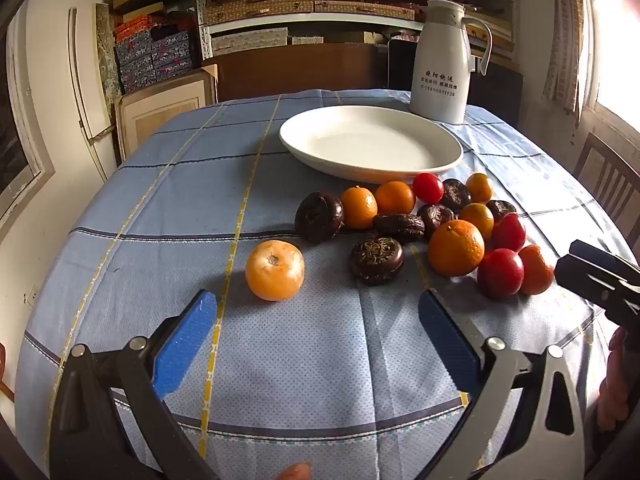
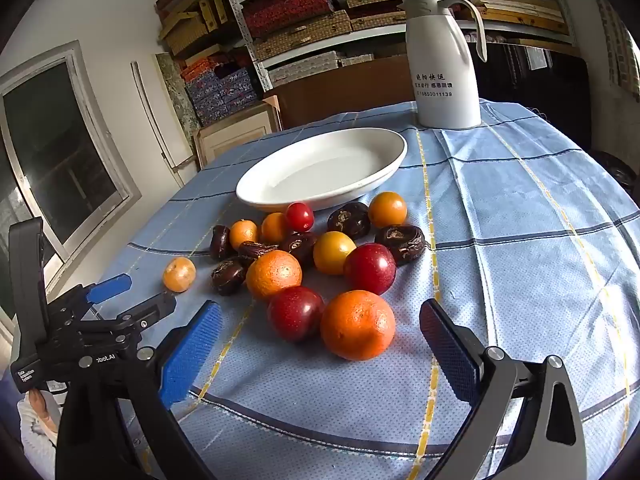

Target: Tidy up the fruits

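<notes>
In the left wrist view, the left gripper [image 1: 318, 320] hung above the checked tablecloth [image 1: 280, 360] with its blue pads spread wide and nothing between them. Just ahead lay a lone pale orange [image 1: 274, 270], apart from the main heap of fruits [image 1: 436, 224], which were oranges, red fruits and dark wrinkled ones crowded together on the cloth. Beyond them the white plate [image 1: 440, 168] held nothing at all, and a white jug [image 1: 440, 68] stood behind it. In the right wrist view, the right gripper [image 2: 320, 336] was likewise spread and empty, angled down toward a large orange [image 2: 357, 325] and a red fruit [image 2: 295, 313] at the near edge of the heap; the plate [image 2: 256, 196] again showed bare. The left gripper [image 2: 132, 294] appeared at the left edge, near the lone orange [image 2: 179, 274]. By that showing, the sorting seemed not yet begun: every fruit lay on the cloth, none on the plate, so the whole job remained.
</notes>
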Demonstrator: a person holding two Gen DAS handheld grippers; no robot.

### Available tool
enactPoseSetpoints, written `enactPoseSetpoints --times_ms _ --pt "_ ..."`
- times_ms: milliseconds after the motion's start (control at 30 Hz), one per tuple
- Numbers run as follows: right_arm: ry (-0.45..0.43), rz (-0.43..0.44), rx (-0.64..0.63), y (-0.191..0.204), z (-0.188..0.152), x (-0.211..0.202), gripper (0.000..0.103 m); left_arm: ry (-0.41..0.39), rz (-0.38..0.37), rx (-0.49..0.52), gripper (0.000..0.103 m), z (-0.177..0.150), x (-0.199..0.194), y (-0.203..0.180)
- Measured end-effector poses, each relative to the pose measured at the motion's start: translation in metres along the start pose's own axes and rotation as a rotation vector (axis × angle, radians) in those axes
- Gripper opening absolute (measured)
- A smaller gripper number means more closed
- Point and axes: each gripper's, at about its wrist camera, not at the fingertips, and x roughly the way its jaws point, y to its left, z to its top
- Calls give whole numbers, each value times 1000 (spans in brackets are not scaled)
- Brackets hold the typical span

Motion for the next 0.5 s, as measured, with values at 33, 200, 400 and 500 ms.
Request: enactPoseSetpoints --times_ms 33,200,400,500 --pt "-3 0 -1 0 0 0 100 -1 0 0 99 0 0 0" --pt "-5 -3 -3 1 0 0 100 2 -3 -2 99 0 1 3" --pt "-3 -3 -3 0 0 0 100 0 -1 5 99 -1 0 -2" --pt "-3 -3 -3 0 0 0 100 0 -3 6 99 -2 -1 -2"
